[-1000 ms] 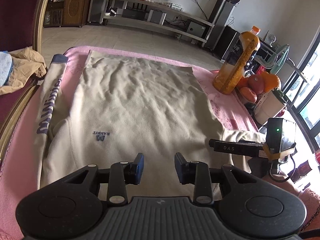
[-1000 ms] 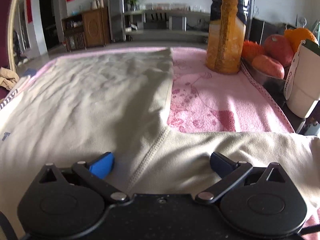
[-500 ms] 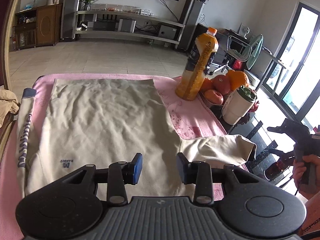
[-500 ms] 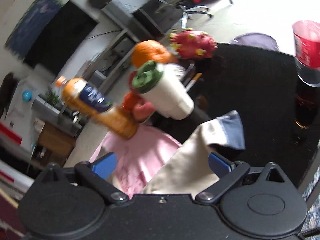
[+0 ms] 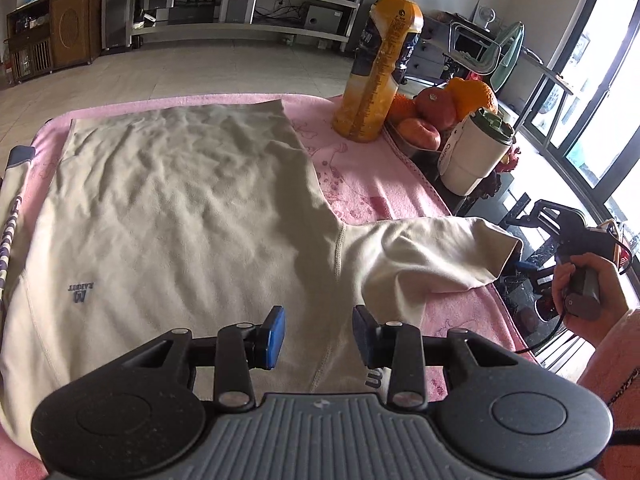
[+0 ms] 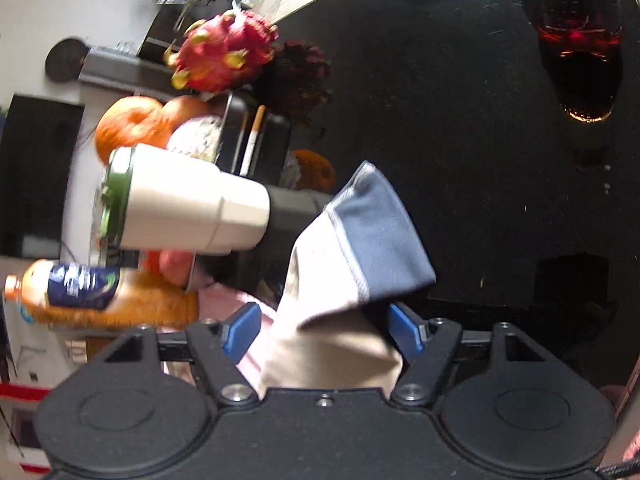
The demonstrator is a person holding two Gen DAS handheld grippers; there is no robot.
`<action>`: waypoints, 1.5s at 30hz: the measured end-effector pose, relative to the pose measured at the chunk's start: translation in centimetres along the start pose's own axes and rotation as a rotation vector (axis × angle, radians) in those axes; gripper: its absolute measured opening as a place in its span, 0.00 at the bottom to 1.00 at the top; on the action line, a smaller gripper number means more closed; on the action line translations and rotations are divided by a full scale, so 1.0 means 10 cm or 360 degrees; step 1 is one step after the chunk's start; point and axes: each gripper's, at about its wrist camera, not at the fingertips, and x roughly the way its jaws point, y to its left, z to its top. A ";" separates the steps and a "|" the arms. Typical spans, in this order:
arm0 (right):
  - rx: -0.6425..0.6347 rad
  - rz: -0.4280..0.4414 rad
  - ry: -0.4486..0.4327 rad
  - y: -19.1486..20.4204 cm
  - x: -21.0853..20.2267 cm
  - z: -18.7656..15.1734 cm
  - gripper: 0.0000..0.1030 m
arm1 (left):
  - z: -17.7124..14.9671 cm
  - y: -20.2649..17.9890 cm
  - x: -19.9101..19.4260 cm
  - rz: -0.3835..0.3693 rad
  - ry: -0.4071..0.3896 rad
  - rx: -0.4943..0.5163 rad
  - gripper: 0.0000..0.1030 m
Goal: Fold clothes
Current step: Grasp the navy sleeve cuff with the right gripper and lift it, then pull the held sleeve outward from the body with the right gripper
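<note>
Both tools differ: left tool apart, right tool now closing around the sleeve.

Shirt chest print: seen upside down; large "M" with a smaller word that looks like "RABBIT", uncertain.
Sleeve lettering: large purple letters, not legible.
Bottle label: print too small to read.
Cup: partial letters, unreadable.
</note>
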 end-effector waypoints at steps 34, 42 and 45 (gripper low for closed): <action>-0.0719 0.0098 0.0012 0.78 -0.50 -0.27 0.61 | -0.49 0.39 0.51 -0.0040 0.0316 -0.0106 0.32; -0.0761 -0.0203 -0.0104 0.66 -0.28 -0.12 0.50 | -0.63 -0.02 0.76 0.0023 0.0310 0.0182 0.31; -0.0722 -0.0313 -0.0105 0.58 -0.09 0.02 0.47 | -0.65 -0.02 0.74 0.0016 0.0344 0.0235 0.31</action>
